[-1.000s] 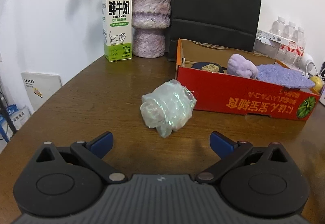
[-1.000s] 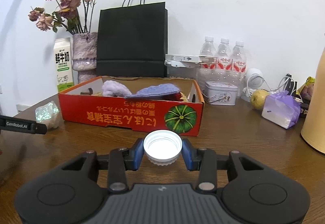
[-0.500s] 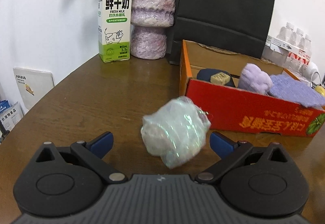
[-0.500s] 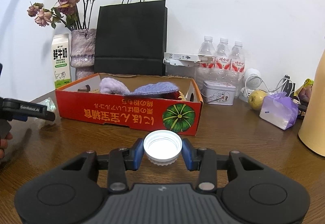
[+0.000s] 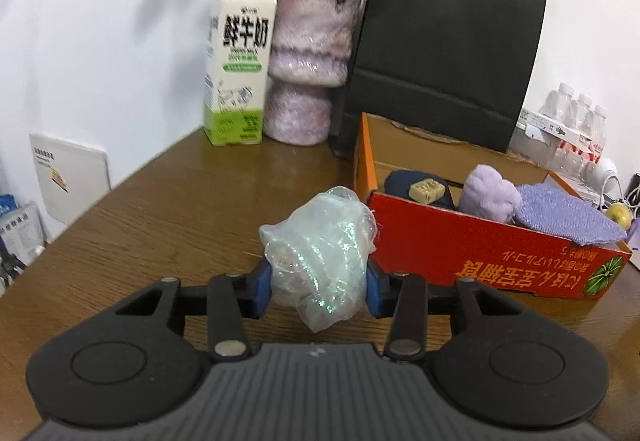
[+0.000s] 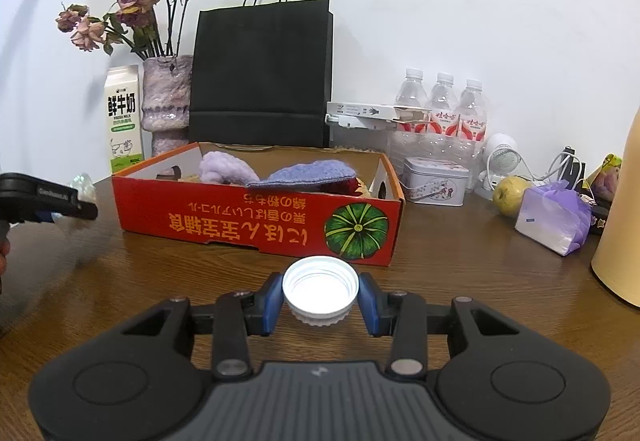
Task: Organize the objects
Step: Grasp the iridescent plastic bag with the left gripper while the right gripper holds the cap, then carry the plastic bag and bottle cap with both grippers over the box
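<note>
My left gripper is shut on a crumpled clear plastic bag, just left of the red cardboard box. The box holds a purple fuzzy ball, a purple cloth, a dark object with a tan block. My right gripper is shut on a white bottle cap in front of the box. The left gripper also shows at the left edge of the right wrist view.
A milk carton, a purple vase with dried flowers and a black paper bag stand behind the box. To the right are water bottles, a tin, a pear, a purple-wrapped pack and a yellow container.
My left gripper moved forward around the plastic bag and closed on it. My right gripper kept hold of the white cap and barely moved.
</note>
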